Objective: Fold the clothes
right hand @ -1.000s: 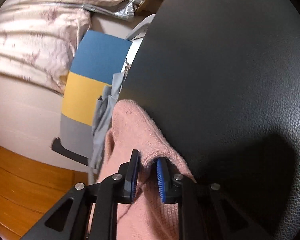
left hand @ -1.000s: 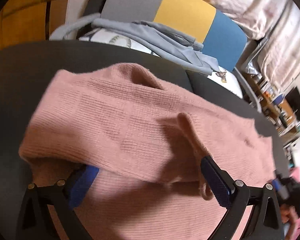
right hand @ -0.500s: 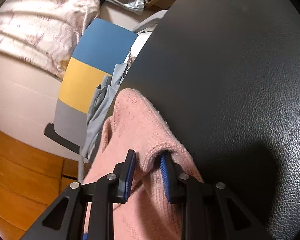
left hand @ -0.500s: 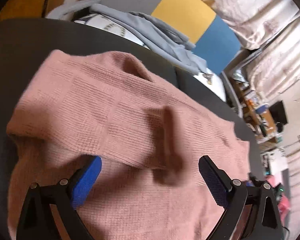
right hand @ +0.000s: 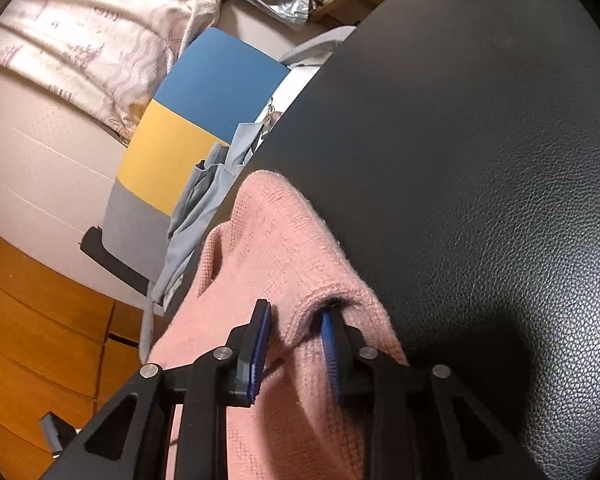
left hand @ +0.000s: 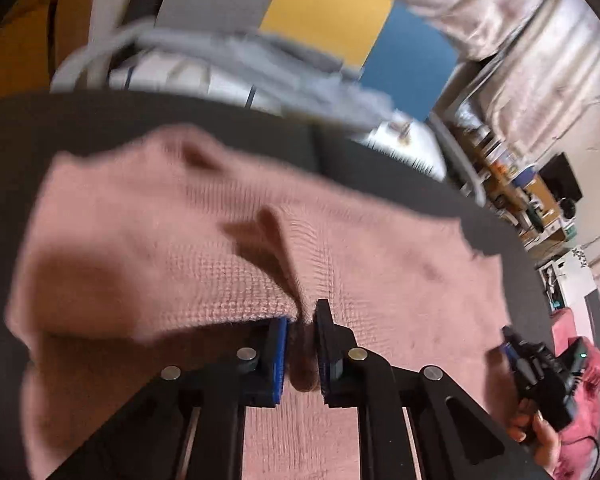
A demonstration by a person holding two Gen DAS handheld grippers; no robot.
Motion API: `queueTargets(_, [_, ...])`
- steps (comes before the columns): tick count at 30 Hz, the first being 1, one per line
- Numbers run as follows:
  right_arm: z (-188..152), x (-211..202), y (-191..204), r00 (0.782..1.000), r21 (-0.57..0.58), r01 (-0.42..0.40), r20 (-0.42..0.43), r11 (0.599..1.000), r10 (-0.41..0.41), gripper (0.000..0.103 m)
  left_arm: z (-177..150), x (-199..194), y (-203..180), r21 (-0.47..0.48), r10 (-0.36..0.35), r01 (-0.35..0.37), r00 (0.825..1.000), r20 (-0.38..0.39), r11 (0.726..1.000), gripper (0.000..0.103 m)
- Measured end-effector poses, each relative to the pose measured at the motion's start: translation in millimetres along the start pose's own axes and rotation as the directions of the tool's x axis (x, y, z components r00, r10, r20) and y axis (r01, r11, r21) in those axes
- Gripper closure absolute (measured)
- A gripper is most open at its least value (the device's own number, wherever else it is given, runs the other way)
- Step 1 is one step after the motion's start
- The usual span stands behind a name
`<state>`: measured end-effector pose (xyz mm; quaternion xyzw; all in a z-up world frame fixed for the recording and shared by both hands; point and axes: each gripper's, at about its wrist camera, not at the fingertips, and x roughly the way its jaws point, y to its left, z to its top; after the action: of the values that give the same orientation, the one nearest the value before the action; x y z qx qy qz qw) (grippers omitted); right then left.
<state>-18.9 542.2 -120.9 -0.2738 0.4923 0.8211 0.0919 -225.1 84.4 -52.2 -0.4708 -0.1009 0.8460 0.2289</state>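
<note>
A pink knitted sweater [left hand: 340,260] lies spread over the black leather-like tabletop [left hand: 100,120]. My left gripper [left hand: 300,344] is closing on a raised fold at the near middle of the sweater, and its blue pads pinch the knit. The right wrist view shows the sweater's edge [right hand: 284,248] beside the bare tabletop [right hand: 460,160]. My right gripper [right hand: 294,344] holds a thick bunched fold of that edge between its pads. The right gripper [left hand: 540,372] also shows at the left view's far right, with a hand on it.
A chair with a grey, yellow and blue back [left hand: 324,12] stands behind the table, with a grey-blue garment [left hand: 260,64] draped on it. The same chair [right hand: 172,148] and a wooden floor [right hand: 40,320] show in the right view. Cluttered shelves [left hand: 520,192] sit at the far right.
My left gripper's jaws went from wide open to pinched on a sweater fold, and the hand rose a little. The right gripper's jaws stand slightly wider, still around the sweater's edge.
</note>
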Motion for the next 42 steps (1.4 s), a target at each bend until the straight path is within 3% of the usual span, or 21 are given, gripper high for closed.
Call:
queueTargets(2, [0.0, -0.5, -1.6, 1.000, 0.005, -0.009, -0.001, 1.000, 0.009, 0.077, 7.9, -7.5, 2.7, 0.028, 0.016, -0.017, 0.999, 0.028, 0.999, 0.091])
queueTargets(4, [-1.2, 0.1, 0.0, 1.000, -0.019, -0.005, -0.008, 1.000, 0.005, 0.077, 7.3, 0.3, 9.3, 0.059, 0.082, -0.083, 0.997, 0.016, 0.995, 0.091])
queueTargets(7, [-3.8, 0.7, 5.8, 1.000, -0.079, 0.021, -0.013, 0.997, -0.022, 0.077, -5.1, 27.3, 15.9, 0.136, 0.141, -0.133, 0.989, -0.051, 0.982, 0.088])
queueTargets(9, [-3.6, -2.8, 8.7, 0.998, -0.074, 0.055, -0.021, 0.996, -0.057, 0.077, -16.6, 25.2, 13.3, 0.215, 0.180, -0.184, 0.983, 0.036, 0.959, 0.079])
queueTargets(10, [-3.5, -7.5, 12.3, 0.996, -0.068, 0.083, -0.027, 0.994, -0.085, 0.077, -20.7, 23.0, 11.8, 0.247, 0.204, -0.217, 0.976, 0.075, 0.944, 0.062])
queueTargets(11, [-4.6, -15.0, 19.4, 0.993, -0.086, 0.111, -0.020, 0.990, -0.114, 0.076, -24.0, 20.7, 11.3, 0.269, 0.239, -0.260, 0.965, 0.106, 0.928, 0.038])
queueTargets(13, [-9.9, -32.5, 41.6, 0.988, -0.198, 0.156, 0.045, 0.968, -0.150, 0.075, -31.0, 11.5, 18.0, 0.272, 0.293, -0.330, 0.942, 0.166, 0.904, 0.020])
queueTargets(15, [-19.2, -39.4, 72.2, 0.981, -0.364, 0.192, 0.104, 0.911, -0.165, 0.075, -30.7, 5.6, 27.7, 0.222, 0.312, -0.350, 0.931, 0.188, 0.910, 0.020])
queueTargets(17, [-26.0, -26.5, 100.2, 0.982, -0.499, 0.188, 0.092, 0.846, -0.164, 0.075, -28.9, 4.0, 34.8, 0.172, 0.334, -0.366, 0.924, 0.188, 0.915, 0.020])
queueTargets(19, [-28.8, -1.8, 116.7, 0.984, -0.566, 0.167, 0.043, 0.807, -0.173, 0.075, -30.0, 8.2, 36.0, 0.167, 0.364, -0.389, 0.917, 0.162, 0.906, 0.020])
queueTargets(23, [-41.1, 49.7, 136.7, 0.978, -0.652, 0.110, -0.062, 0.750, -0.197, 0.075, -32.7, 21.2, 27.3, 0.194, 0.438, -0.462, 0.886, 0.154, 0.865, 0.018])
queueTargets(25, [-51.5, 71.7, 139.9, 0.962, -0.716, 0.130, -0.076, 0.686, -0.262, 0.076, -38.1, 19.7, 28.6, 0.203, 0.444, -0.470, 0.881, 0.161, 0.859, 0.017])
queueTargets(27, [-57.6, 90.8, 131.7, 0.927, -0.760, 0.220, -0.032, 0.612, -0.373, 0.077, -39.0, 20.0, 34.8, 0.187, 0.432, -0.455, 0.889, 0.151, 0.870, 0.014])
queueTargets(31, [-40.7, 82.9, 119.7, 0.940, -0.622, 0.242, -0.041, 0.744, -0.340, 0.077, -31.8, 25.2, 50.3, 0.111, 0.394, -0.403, 0.914, 0.098, 0.908, 0.000])
queueTargets(33, [-38.5, 70.3, 115.2, 0.947, -0.554, 0.233, -0.058, 0.799, -0.317, 0.074, -29.1, 22.7, 57.7, 0.079, 0.354, -0.359, 0.932, 0.076, 0.930, 0.000])
queueTargets(35, [-48.1, 44.6, 111.9, 0.958, -0.523, 0.201, -0.073, 0.828, -0.279, 0.074, -31.6, 11.5, 60.9, 0.071, 0.325, -0.329, 0.944, 0.065, 0.942, 0.000])
queueTargets(37, [-63.4, 19.6, 106.9, 0.962, -0.545, 0.172, -0.087, 0.820, -0.259, 0.074, -39.2, -3.2, 64.2, 0.054, 0.333, -0.337, 0.941, 0.060, 0.940, 0.000])
queueTargets(40, [-90.9, -13.5, 104.5, 0.950, -0.631, 0.209, -0.051, 0.747, -0.308, 0.074, -63.2, -30.3, 71.2, 0.042, 0.340, -0.344, 0.936, 0.087, 0.938, 0.000])
queueTargets(42, [-103.4, -29.0, 100.8, 0.944, -0.669, 0.234, -0.017, 0.705, -0.329, 0.074, -80.1, -42.6, 74.9, 0.065, 0.372, -0.381, 0.921, 0.121, 0.922, 0.000])
